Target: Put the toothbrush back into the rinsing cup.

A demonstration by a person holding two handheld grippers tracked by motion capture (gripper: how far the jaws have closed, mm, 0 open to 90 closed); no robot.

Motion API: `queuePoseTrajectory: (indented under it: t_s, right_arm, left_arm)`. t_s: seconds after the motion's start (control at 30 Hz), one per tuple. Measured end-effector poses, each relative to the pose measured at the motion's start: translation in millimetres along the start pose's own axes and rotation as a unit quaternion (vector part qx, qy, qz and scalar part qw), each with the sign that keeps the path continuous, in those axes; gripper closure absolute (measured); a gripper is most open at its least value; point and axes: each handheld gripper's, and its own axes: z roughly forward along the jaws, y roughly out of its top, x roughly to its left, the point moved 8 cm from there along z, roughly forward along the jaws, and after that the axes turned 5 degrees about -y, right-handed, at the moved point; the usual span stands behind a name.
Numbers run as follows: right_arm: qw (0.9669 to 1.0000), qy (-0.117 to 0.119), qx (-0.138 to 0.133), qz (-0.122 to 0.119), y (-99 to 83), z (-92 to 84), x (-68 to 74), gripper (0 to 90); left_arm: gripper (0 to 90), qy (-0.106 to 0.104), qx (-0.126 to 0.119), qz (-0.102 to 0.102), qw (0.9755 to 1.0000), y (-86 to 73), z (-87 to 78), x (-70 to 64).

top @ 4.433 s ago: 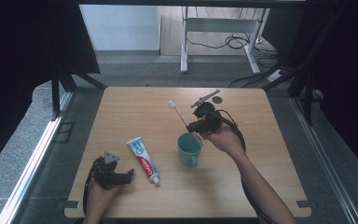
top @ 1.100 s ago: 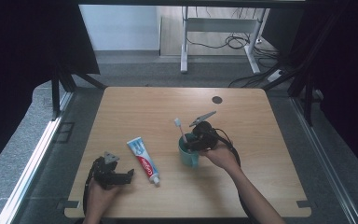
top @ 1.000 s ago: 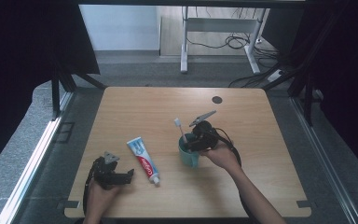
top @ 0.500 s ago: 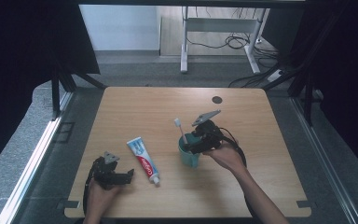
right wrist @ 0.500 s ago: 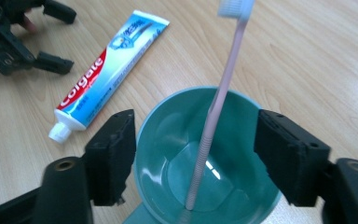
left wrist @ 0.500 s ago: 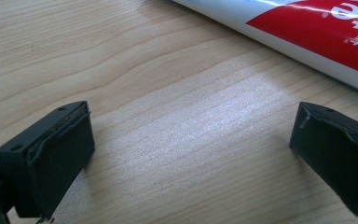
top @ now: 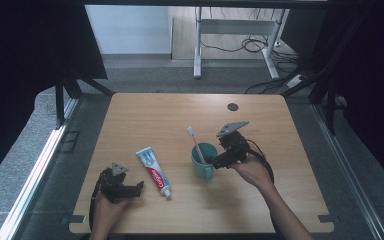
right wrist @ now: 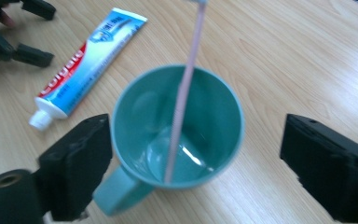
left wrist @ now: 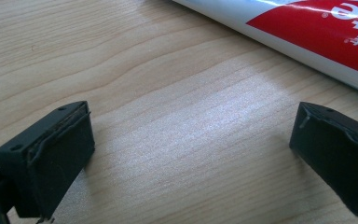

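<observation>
A teal mug (top: 203,161) stands mid-table with a pink toothbrush (top: 196,144) leaning in it, head up. My right gripper (top: 216,161) hovers just right of the mug. Its jaws have just been opening and stand wide apart, touching nothing. In the right gripper view (right wrist: 200,163) the mug (right wrist: 214,130) and the toothbrush (right wrist: 184,93) sit between and beyond the jaws. A red, white and blue toothpaste tube (top: 153,171) lies left of the mug. My left gripper (top: 136,189) rests on the table beside the tube, open and empty (left wrist: 191,154), with the tube (left wrist: 307,28) just past its jaws.
The wooden table (top: 270,125) has a small dark round spot (top: 233,106) near its far edge. The right gripper's cable loops on the table by the right hand. Beyond the table are grey floor, desk legs and cables.
The right gripper has let go of the toothbrush, which now stands in the mug, and has drawn back to the right with its jaws apart. The left gripper has not moved.
</observation>
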Motion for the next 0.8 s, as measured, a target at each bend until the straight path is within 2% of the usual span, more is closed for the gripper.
queuePoseTrajectory:
  t_s: [0.17, 0.53, 0.8]
  right_arm:
    - [0.9999, -0.012, 0.003, 0.006, -13.8, -3.2, -7.0, 0.5]
    - [0.9993, -0.035, 0.011, 0.009, -44.9, -9.4, -16.2, 0.0]
    - [0.9988, -0.048, 0.007, 0.009, -66.1, -13.8, -18.8, 0.0]
  left_arm:
    - [0.0, 0.000, -0.003, -0.002, 1.0000, 0.3, 0.4, -0.3]
    - [0.0, 0.001, 0.001, 0.000, 1.0000, -0.2, -0.2, 0.1]
    - [0.0, 0.001, 0.001, 0.000, 1.0000, -0.1, 0.0, 0.0]
